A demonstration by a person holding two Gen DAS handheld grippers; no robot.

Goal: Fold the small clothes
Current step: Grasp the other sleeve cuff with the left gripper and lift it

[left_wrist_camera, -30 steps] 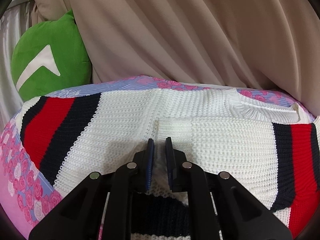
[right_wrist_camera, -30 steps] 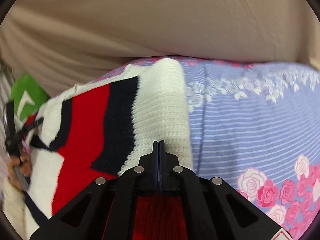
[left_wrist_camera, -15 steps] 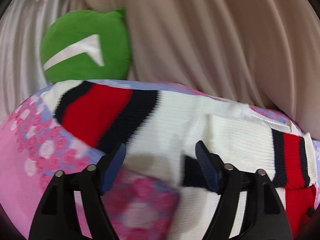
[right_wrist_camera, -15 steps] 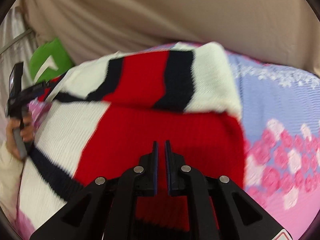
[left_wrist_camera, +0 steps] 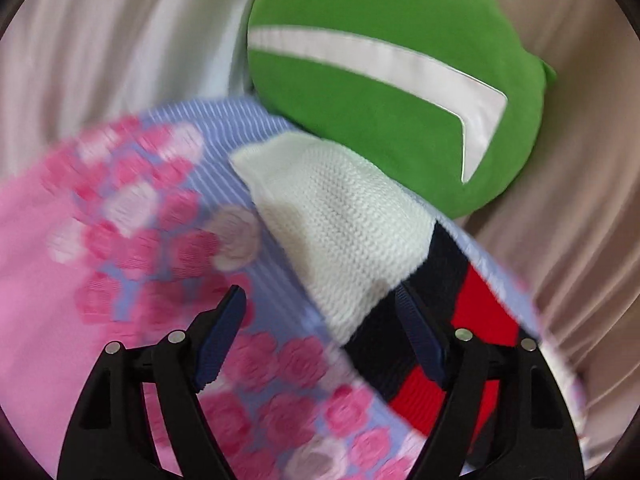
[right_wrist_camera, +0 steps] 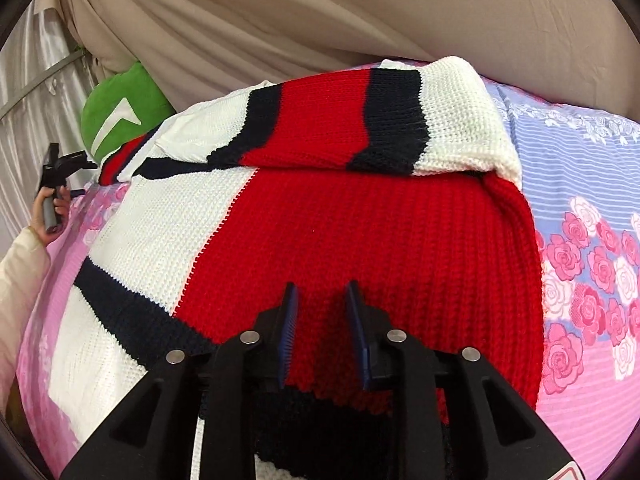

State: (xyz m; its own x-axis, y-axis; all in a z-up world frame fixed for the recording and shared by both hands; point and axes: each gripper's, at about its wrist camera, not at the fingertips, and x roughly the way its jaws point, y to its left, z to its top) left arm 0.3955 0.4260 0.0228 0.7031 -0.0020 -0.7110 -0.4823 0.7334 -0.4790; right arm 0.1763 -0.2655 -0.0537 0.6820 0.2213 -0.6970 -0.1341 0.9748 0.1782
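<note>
A knitted sweater (right_wrist_camera: 360, 232) in white, red and navy lies on the flowered bedsheet (right_wrist_camera: 592, 240). Its right sleeve (right_wrist_camera: 360, 120) is folded across the body. My right gripper (right_wrist_camera: 322, 304) is open and empty, just above the red body panel near its lower part. My left gripper (left_wrist_camera: 320, 312) is wide open and empty, hovering over the white cuff of the left sleeve (left_wrist_camera: 340, 232), which lies flat beside a green pillow. The left gripper also shows in the right wrist view (right_wrist_camera: 60, 164) at the sweater's far left edge.
A green cushion (left_wrist_camera: 392, 80) with a white stripe sits at the head of the bed, touching the sleeve cuff; it also shows in the right wrist view (right_wrist_camera: 120, 120). Beige curtains (right_wrist_camera: 360, 12) hang behind the bed. The pink-and-blue sheet (left_wrist_camera: 100, 260) spreads left of the sleeve.
My right gripper let go of the folded sleeve, opened, and pulled back over the red body. My left gripper opened, let go, and swung left to the other sleeve's cuff.
</note>
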